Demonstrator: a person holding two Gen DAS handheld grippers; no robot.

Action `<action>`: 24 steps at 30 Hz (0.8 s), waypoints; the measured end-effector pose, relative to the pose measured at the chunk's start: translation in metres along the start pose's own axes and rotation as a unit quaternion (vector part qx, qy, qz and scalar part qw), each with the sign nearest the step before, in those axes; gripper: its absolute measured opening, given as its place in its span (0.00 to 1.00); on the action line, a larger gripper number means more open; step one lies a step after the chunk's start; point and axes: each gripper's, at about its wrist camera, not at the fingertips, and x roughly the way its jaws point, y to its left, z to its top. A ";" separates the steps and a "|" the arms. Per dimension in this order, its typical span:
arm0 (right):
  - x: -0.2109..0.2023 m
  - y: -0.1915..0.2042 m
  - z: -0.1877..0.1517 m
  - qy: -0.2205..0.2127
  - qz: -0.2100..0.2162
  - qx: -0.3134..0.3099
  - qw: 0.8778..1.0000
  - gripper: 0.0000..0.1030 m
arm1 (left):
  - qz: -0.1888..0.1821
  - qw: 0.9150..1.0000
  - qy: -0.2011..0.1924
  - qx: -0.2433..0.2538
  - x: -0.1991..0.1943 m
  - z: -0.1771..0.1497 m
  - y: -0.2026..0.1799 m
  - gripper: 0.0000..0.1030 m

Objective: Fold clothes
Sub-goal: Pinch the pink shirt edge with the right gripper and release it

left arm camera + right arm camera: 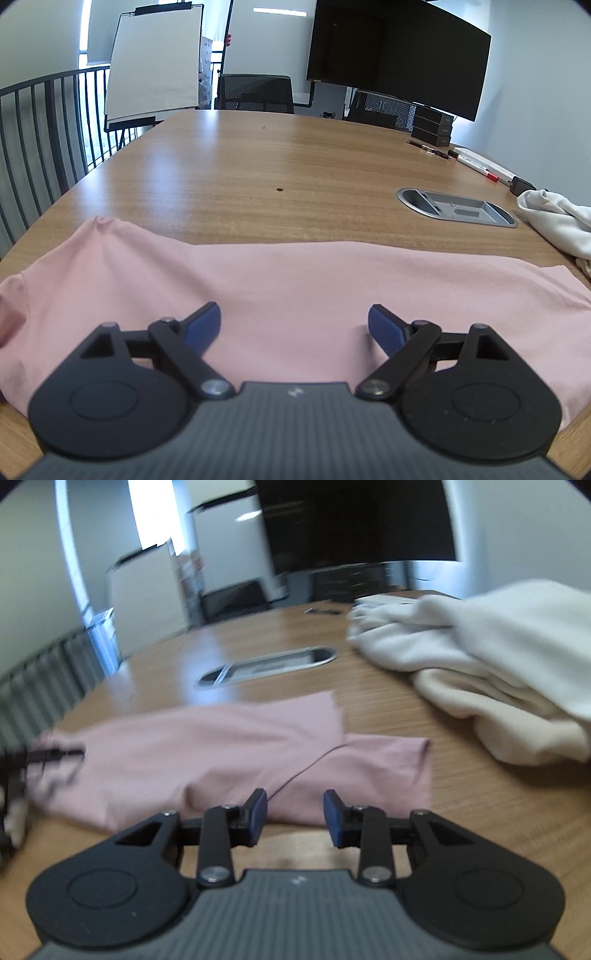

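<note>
We find a pink T-shirt [295, 280] spread across the near edge of a wooden conference counter [258, 166], partly folded and not yet finished. Seen from the right wrist, one end of the shirt is already turned over the body, its straight edge lying on top, and a short sleeve [391, 764] pokes out flat toward the right. The far left end of the garment looks bunched, though motion blur keeps us from reading it closely.

Our left hand-held gripper [294, 325] hovers low over the middle of the shirt with its jaws spread wide and nothing between its blue pads [205, 326]. Our right hand-held gripper [294, 814] sits at the shirt's near edge, jaws partly apart; the pads stand clear of the cloth, and we see no fabric pinched between them.

To the right, a heap of cream garments [491, 664] lies crumpled on the counter beside an oval cable tray [456, 209], untouched by any fold.

We judge the job as early: one shirt is mid-fold, with further folds needed to make a compact stack piece, and the cream pile still waits its turn.
</note>
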 end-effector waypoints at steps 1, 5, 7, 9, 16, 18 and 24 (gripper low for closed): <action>0.006 0.007 -0.001 0.006 -0.005 -0.027 1.000 0.38 | 0.000 1.000 0.000 0.000 0.000 0.000 0.000 0.84; 0.027 0.026 -0.003 0.013 -0.036 -0.110 0.993 0.40 | 0.001 1.000 -0.001 0.000 0.000 0.000 0.000 0.84; 0.032 0.033 -0.002 0.010 -0.044 -0.137 0.989 0.31 | 0.001 1.000 -0.001 -0.001 0.000 0.000 0.001 0.84; 0.032 0.036 -0.002 0.005 -0.053 -0.159 0.986 0.03 | 0.002 1.000 -0.001 -0.001 0.000 0.000 0.001 0.84; -0.002 0.044 -0.007 -0.031 -0.083 -0.247 0.965 0.00 | 0.007 1.000 0.002 0.008 0.001 0.000 -0.002 0.84; -0.012 0.040 -0.007 -0.025 -0.082 -0.264 0.961 0.00 | 0.008 1.000 0.003 0.016 0.002 0.000 -0.004 0.84; -0.021 0.027 -0.009 0.018 -0.053 -0.236 0.970 0.11 | 0.013 1.000 0.004 0.024 0.002 -0.001 -0.007 0.84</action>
